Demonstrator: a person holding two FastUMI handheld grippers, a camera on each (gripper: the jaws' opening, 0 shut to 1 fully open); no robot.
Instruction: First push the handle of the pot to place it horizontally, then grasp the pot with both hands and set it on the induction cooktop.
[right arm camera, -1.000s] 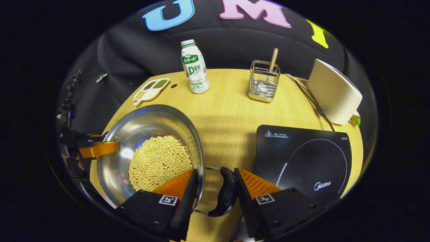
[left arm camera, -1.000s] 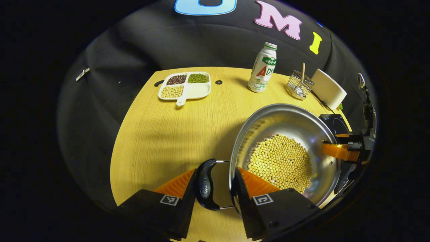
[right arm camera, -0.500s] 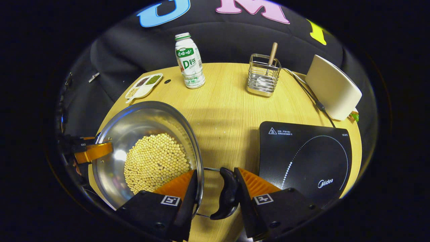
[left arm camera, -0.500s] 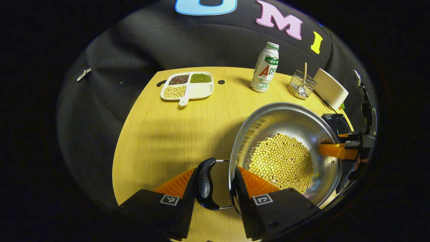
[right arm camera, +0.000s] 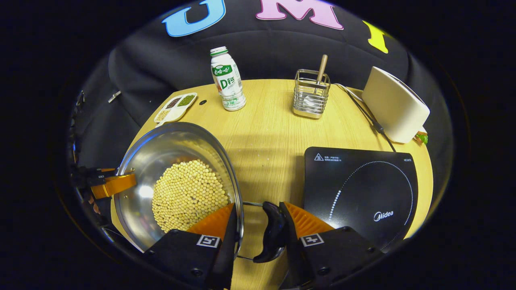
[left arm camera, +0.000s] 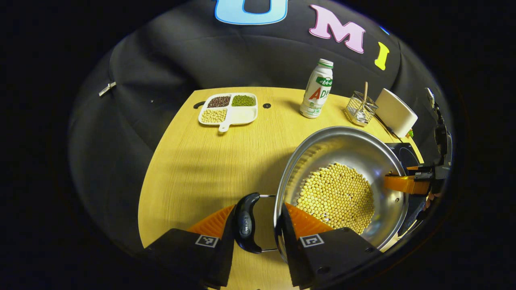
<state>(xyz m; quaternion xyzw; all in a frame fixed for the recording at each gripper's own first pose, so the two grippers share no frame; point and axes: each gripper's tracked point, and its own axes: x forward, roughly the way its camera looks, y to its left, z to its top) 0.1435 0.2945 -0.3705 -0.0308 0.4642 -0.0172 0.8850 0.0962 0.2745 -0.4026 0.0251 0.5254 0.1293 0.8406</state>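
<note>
A: What has changed over the last second?

B: Little. The left gripper (left arm camera: 258, 225) still has its jaws clenched across the pot's (left arm camera: 354, 149) rim, one finger beside the black left handle (left arm camera: 246, 221), the other inside over the beans. The right gripper (right arm camera: 258, 225) does the same at the right handle (right arm camera: 274, 235). In the left gripper view the compartment tray (left arm camera: 229, 110) and the bottle (left arm camera: 317, 90) sit a touch lower in the picture than before. In the right gripper view the induction cooktop (right arm camera: 363, 193) lies slightly nearer the fingers than a second ago.

A: Where is the pot now?

B: Between the two grippers, over the worktop (right arm camera: 266, 133), left of the cooktop and not on it. Whether its base touches the wood I cannot tell. In the left gripper view the far gripper's orange finger (left arm camera: 397, 183) reaches over the pot's opposite rim.

A: Count things for me.

B: One pot holding a heap of soybeans (right arm camera: 187, 193). Two handles, both lying level. One cooktop. One bottle. One tray with four sections: dark beans, green beans, pale beans, and one bare. One wire caddy (right arm camera: 310, 94) with one wooden-handled utensil (right arm camera: 321, 69) in it. One cream appliance (right arm camera: 395, 106) with a black cable (right arm camera: 373, 123) running from it.
</note>
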